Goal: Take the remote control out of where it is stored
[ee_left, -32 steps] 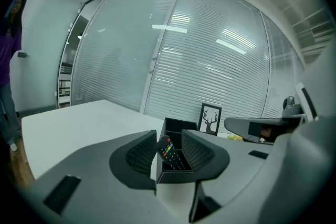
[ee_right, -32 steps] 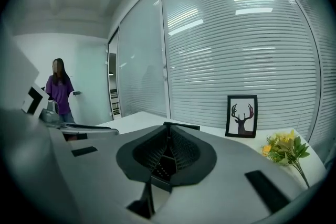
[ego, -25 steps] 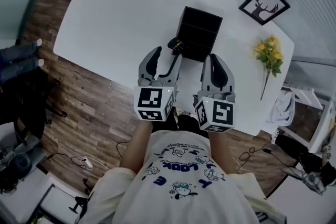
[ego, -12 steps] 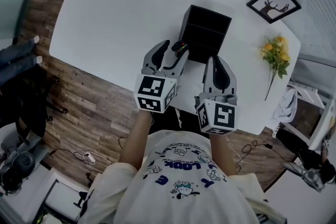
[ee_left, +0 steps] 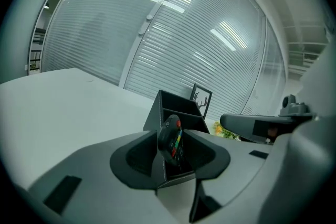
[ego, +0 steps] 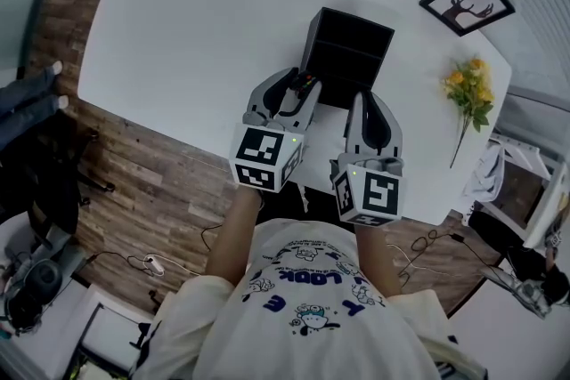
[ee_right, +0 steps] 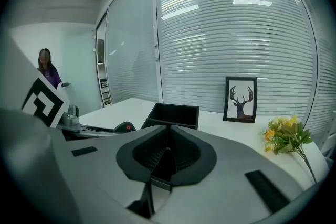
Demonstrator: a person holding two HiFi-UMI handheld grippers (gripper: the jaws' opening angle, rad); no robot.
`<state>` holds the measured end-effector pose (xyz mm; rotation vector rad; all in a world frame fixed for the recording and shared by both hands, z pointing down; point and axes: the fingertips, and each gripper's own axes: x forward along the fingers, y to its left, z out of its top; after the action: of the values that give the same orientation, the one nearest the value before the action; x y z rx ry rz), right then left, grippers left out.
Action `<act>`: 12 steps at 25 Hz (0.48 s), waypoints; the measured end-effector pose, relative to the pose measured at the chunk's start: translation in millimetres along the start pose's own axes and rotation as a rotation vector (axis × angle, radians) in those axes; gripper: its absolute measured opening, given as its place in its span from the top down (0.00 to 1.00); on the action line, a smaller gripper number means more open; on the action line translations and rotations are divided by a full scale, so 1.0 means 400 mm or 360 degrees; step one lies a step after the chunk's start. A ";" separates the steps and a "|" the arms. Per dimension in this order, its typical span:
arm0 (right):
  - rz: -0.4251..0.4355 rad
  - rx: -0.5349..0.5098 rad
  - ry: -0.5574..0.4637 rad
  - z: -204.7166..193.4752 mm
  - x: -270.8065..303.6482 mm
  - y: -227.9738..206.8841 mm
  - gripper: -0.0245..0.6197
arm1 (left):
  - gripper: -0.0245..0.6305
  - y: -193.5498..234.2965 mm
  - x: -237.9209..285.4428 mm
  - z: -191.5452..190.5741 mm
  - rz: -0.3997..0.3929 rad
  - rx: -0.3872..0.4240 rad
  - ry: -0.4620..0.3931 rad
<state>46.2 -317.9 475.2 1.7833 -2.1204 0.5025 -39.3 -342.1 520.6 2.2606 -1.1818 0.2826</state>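
A black remote control (ego: 305,83) with coloured buttons stands upright in the front compartment of a black organizer box (ego: 349,44) in the middle of the white table (ego: 196,13). My left gripper (ego: 298,81) has its jaws around the remote's upper end and is closing on it. In the left gripper view both pads sit against the sides of the remote (ee_left: 171,139), with the box (ee_left: 181,106) right behind. My right gripper (ego: 365,100) hovers shut at the box's front right corner, holding nothing. In the right gripper view the box (ee_right: 173,113) stands just ahead.
A framed deer picture (ego: 467,0) lies at the table's far right corner. Yellow flowers (ego: 468,92) lie to the right of the box. The table's near edge runs under my grippers, with wooden floor (ego: 151,182) below. A person (ee_right: 47,68) stands far off.
My left gripper moved forward to the box, brought its jaws around the remote's top and narrowed them onto it. My right gripper edged forward a little.
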 end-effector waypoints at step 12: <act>-0.0004 0.0013 0.0001 -0.001 0.001 -0.009 0.90 | 0.85 -0.044 -0.004 0.012 -0.0055 0.0029 -0.0027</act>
<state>49.6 -318.7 476.2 1.7895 -2.1185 0.5117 -26.4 -335.9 509.2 2.3012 -1.1518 0.2620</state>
